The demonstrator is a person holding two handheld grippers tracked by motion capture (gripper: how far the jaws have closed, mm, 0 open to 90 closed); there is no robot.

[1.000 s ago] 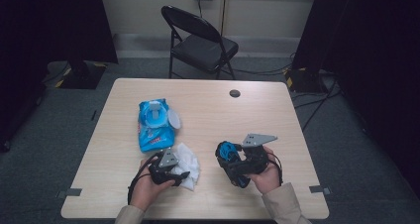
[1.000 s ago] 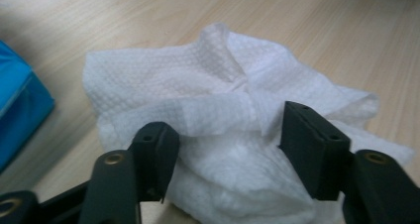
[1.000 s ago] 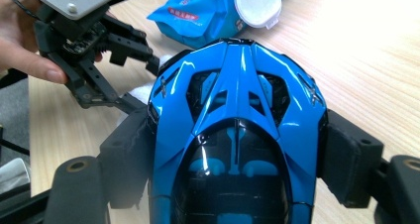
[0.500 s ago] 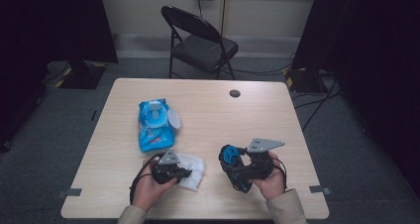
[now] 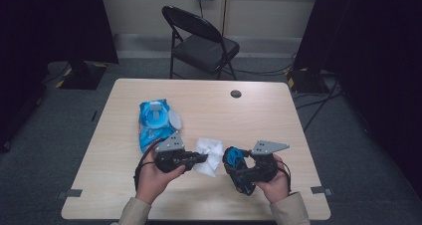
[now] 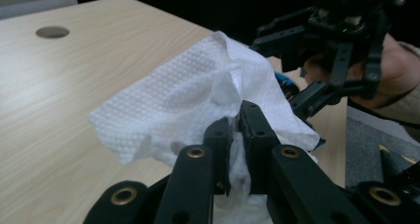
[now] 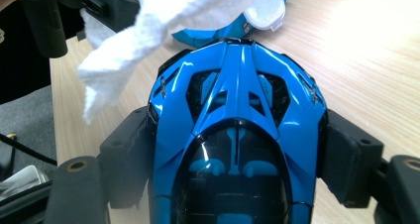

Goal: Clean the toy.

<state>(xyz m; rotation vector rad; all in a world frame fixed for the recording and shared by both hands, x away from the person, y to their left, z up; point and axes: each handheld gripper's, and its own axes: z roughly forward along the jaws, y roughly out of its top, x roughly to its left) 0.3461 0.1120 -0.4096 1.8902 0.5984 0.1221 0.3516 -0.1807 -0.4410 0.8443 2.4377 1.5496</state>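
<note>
A white wipe (image 5: 212, 153) hangs lifted off the table, pinched in my left gripper (image 5: 201, 157), whose jaws have just closed on it. In the left gripper view the pads (image 6: 252, 130) squeeze a fold of the wipe (image 6: 193, 85), and my right gripper (image 6: 322, 65) is just beyond it. That right gripper (image 5: 233, 161) is shut on a glossy blue toy car (image 5: 234, 158) and holds it across its sides above the table. The car (image 7: 237, 110) points away from the right gripper's camera, with the wipe (image 7: 148, 16) dangling just past its nose.
A blue pack of wipes (image 5: 154, 120) with its white lid (image 7: 267, 6) flipped open lies left of centre on the wooden table (image 5: 268, 120). A round cable hole (image 5: 236, 93) sits near the far edge. A folding chair (image 5: 199, 41) stands behind the table.
My left gripper closed on the wipe, lifted it off the table and carried it right, close to the car. The right gripper with the car stayed about where it was.
</note>
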